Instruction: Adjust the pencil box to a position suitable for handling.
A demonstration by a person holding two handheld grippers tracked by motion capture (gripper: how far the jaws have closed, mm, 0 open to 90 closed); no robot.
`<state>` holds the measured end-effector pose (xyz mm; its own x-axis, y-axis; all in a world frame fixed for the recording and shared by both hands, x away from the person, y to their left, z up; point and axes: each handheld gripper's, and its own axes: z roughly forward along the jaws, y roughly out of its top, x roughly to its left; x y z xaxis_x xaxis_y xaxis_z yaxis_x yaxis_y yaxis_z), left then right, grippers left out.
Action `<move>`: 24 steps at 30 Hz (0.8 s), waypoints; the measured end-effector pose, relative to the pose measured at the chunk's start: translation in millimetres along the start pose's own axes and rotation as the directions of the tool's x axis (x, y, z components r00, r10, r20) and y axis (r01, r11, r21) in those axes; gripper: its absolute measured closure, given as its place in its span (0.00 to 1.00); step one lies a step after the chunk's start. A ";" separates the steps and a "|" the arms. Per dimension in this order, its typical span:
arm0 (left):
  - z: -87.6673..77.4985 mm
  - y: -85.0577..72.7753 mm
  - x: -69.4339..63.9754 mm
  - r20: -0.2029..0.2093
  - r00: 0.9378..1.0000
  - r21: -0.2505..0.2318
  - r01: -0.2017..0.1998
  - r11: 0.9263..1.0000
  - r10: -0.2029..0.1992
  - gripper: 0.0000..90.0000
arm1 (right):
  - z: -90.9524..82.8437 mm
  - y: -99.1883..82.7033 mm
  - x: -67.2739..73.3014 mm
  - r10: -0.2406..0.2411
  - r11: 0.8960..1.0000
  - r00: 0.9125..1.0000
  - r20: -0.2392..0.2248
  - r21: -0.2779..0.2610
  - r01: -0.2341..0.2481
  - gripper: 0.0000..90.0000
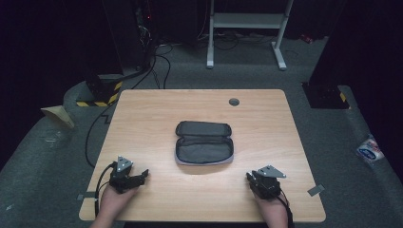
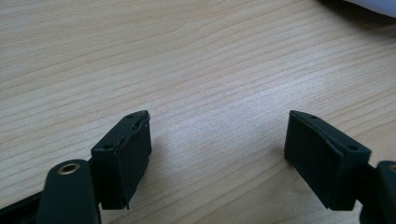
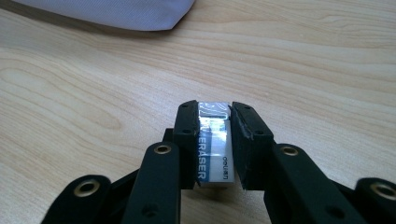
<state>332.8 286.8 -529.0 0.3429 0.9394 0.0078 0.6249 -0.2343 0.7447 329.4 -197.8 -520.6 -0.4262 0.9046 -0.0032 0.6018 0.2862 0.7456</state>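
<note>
I hold my left tool (image 1: 142,176) low over the near left part of the table (image 1: 142,118), my left hand (image 1: 114,202) coming in from the near edge. Its jaws stand spread wide apart, and in the left gripper view I see bare wood grain between them (image 2: 217,135); nothing is caught there.

My right tool (image 1: 249,178) sits at the near right part of the table, held in my right hand (image 1: 272,209). Its jaws are pressed onto a small eraser (image 3: 214,149), a white block in a blue and white sleeve with the word ERASER printed along it. The eraser sits upright between the two pads (image 3: 187,135), touching both.

In the middle of the table, between my two tools and farther from me, lies a dark grey pencil case (image 1: 204,142), unzipped and laid open, its lid flap folded toward the far side. A pale edge of it shows at the far left of the right gripper view (image 3: 116,14) and at the far right corner of the left gripper view (image 2: 373,5).

Near the far edge of the table is a round grey cable hole (image 1: 234,101). On the floor to the right lies a small blue and white packet (image 1: 369,148).
</note>
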 end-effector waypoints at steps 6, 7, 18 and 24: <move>-0.2 0.1 0.0 0.001 1.000 0.002 0.000 1.000 0.000 0.26 | -1.6 3.3 -0.6 0.002 1.000 1.000 0.005 -0.020 -0.002 0.80; -0.1 0.1 0.3 -0.001 1.000 0.000 -0.005 1.000 0.005 0.26 | -2.4 5.1 -0.5 0.014 0.999 1.000 0.005 -0.034 -0.013 0.80; -0.1 -0.1 -0.4 0.006 1.000 -0.001 -0.003 1.000 0.003 0.26 | 0.3 17.8 3.4 0.016 0.998 1.000 0.010 -0.066 -0.015 0.80; -0.1 -0.1 -0.3 0.013 1.000 0.000 -0.009 1.000 0.009 0.26 | 0.2 29.9 4.7 0.017 0.996 1.000 0.009 -0.090 -0.016 0.80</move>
<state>332.5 286.5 -529.0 0.3577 0.9338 0.0053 0.6217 -0.2424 0.7448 345.5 -185.0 -498.4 -0.4096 0.9122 0.0036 0.5456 0.2418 0.8024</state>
